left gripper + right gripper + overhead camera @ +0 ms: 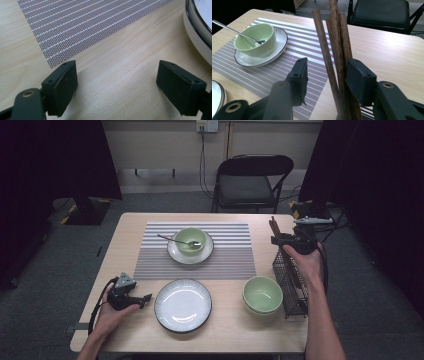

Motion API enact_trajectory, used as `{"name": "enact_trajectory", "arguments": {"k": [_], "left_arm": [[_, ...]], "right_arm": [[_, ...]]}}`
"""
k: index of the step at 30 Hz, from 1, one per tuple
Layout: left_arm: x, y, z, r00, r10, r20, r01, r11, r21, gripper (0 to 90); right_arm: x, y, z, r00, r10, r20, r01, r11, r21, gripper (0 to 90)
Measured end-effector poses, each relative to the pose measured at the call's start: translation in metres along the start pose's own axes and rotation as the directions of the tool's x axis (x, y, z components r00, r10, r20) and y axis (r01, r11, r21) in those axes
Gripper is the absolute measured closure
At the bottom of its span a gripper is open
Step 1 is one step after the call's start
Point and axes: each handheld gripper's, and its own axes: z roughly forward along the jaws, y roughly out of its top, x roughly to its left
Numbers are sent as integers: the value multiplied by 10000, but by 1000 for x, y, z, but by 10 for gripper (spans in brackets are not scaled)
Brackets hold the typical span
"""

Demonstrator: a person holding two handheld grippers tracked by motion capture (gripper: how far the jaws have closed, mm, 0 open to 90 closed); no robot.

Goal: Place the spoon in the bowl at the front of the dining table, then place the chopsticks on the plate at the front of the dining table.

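While no writing reads, right hand-held gripper [325, 72] gaping around chopsticks [334, 50], left hand-held gripper [116, 82] wide

You get even overhead light on the table [230, 330], dark curtains at both sides, soft glare on the white plate [183, 305], and blurred jaws close up in both gripper views.

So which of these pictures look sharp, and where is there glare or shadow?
High view: evenly lit table, dark surroundings, soft glare on the empty plate. Left gripper view: crisp placemat weave, jaws casting soft shadows on the wood. Right gripper view: chopsticks sharp, bright sheen on the tabletop beyond.
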Motion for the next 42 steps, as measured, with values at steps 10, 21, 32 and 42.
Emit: {"name": "enact_trajectory", "arguments": {"k": [10,21,32,42], "left_arm": [[0,0,0,10000,5,-2,-5,10000,1,168],[0,0,0,10000,3,21,-3,10000,-2,168],[0,0,0,10000,-3,18,3,10000,-1,168],[0,0,0,10000,21,16,-21,10000,0,167]], "right_arm": [[0,-4,5,9999,56,119,-58,9999,140,595],[-1,-10,1,10000,47,55,-47,10000,-7,690],[0,-15,-7,9999,-113,-77,112,9998,-158,738],[-2,-12,-11,10000,-58,57,60,9995,-325,751]]}}
